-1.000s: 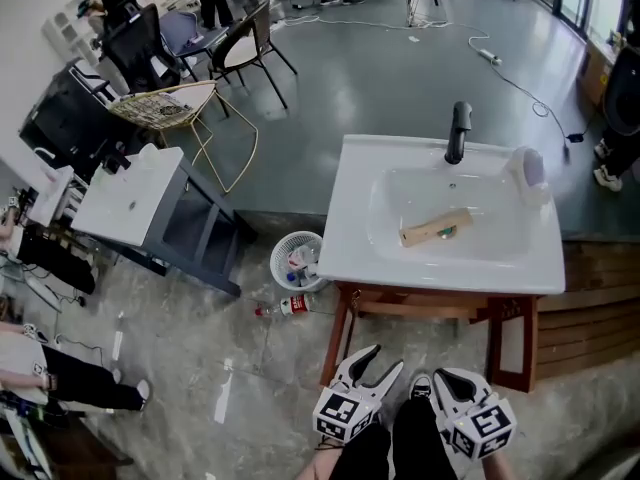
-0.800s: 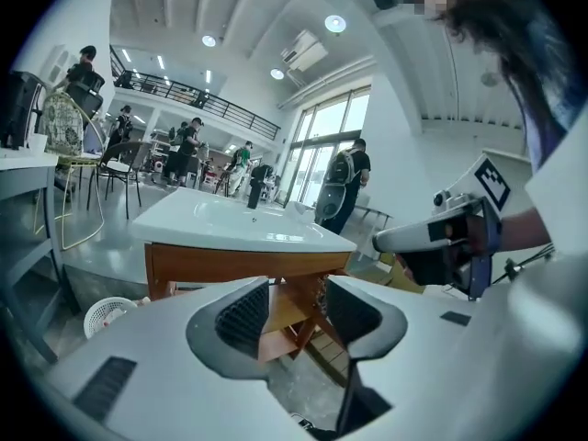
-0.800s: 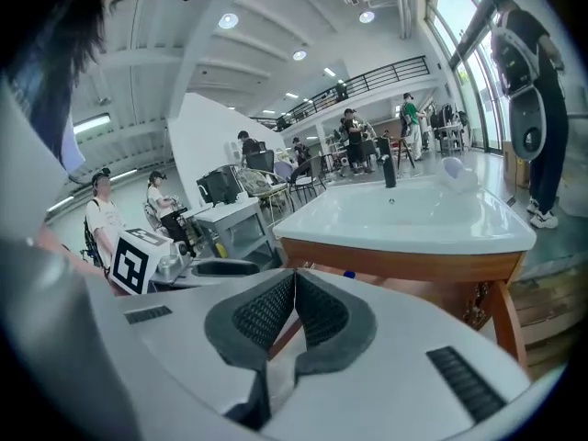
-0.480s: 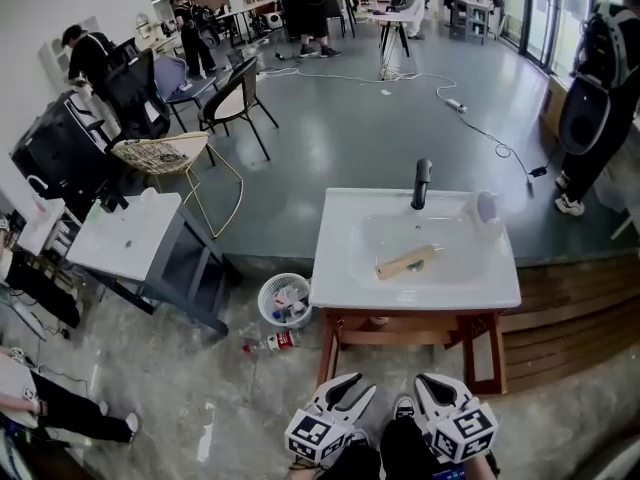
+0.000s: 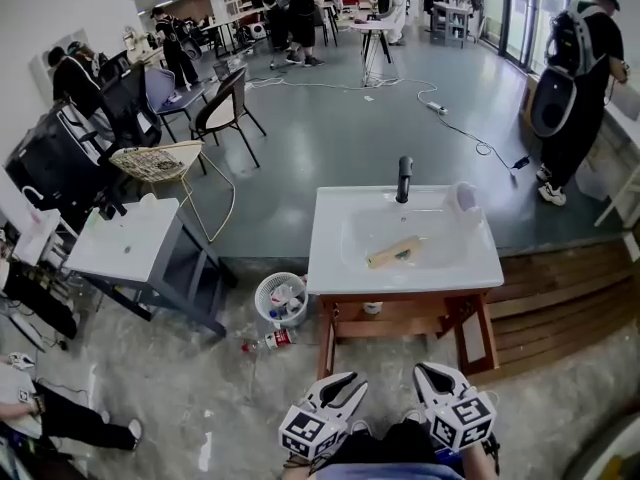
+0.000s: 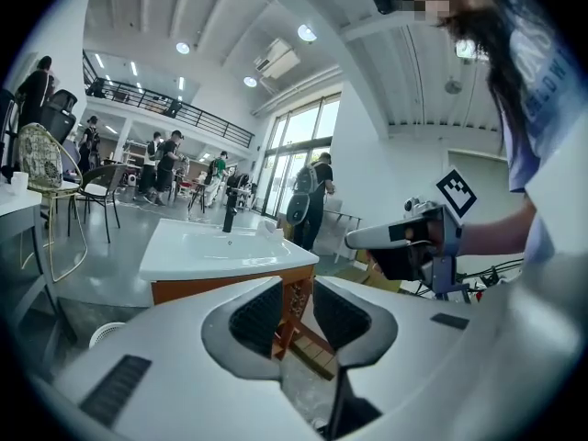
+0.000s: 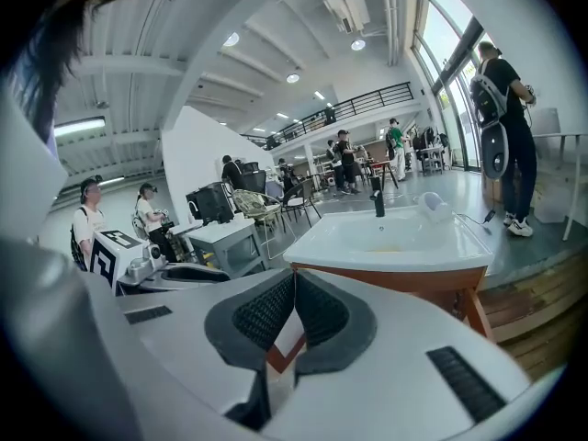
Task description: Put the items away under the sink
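Noting head view: block [image 5: 394, 252] lies in sink [image 5: 326, 264] basin, left gripper [image 5: 350, 384] and right gripper [image 5: 432, 373] well short of it. Left gripper view: jaws slightly apart, empty. Right gripper view: jaws together, empty. Block likely stiff, light; pinch mid-length.

White sink [image 5: 330, 268], black faucet [image 5: 404, 179]

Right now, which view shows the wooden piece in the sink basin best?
The head view: it looks down into the sink, showing the wooden piece lying diagonally. Both gripper views see the sink side-on; its rim hides most or all of it.
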The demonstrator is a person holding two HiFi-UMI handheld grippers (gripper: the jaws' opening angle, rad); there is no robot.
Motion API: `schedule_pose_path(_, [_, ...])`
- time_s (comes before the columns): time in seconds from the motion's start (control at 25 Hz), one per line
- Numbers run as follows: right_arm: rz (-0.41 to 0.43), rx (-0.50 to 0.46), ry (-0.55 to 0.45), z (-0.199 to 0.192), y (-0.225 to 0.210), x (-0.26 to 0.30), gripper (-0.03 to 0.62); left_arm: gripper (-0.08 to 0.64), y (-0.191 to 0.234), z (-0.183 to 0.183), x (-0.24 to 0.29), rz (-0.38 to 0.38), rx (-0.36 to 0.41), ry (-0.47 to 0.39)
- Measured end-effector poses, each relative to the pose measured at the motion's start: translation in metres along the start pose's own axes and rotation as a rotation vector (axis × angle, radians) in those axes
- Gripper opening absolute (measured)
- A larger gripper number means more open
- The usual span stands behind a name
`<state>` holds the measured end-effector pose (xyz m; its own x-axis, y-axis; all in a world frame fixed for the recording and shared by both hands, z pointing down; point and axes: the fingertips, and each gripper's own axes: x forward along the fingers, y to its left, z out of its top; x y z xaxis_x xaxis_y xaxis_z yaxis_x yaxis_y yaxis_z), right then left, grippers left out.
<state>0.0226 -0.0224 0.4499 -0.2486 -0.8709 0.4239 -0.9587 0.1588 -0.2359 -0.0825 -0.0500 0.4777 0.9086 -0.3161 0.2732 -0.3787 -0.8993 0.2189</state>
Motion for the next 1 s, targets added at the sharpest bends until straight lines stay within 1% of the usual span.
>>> schedule_pose_path(0.28, [-0.029,-0.032,-0.012,0.013,0.002,-0.031,0.018,0.101,-0.027,0.010,-0.003,-0.027,0.034,-0.008])
schedule_pose_path(0.52, [-0.051,-0.037,-0.029,0.014,-0.001,-0.071,0.018,0.093,-0.057,0.024,0.000,-0.026,0.057,-0.028])
schedule_pose_path(0.68, [-0.037,-0.038,-0.035,0.000,-0.002,-0.096,0.018,0.078,-0.085,0.026,0.000,-0.022,0.080,-0.034])
schedule_pose_path(1.0, [-0.029,-0.026,-0.070,-0.016,-0.002,-0.155,0.018,0.075,-0.154,0.022,-0.004,-0.034,0.121,-0.010])
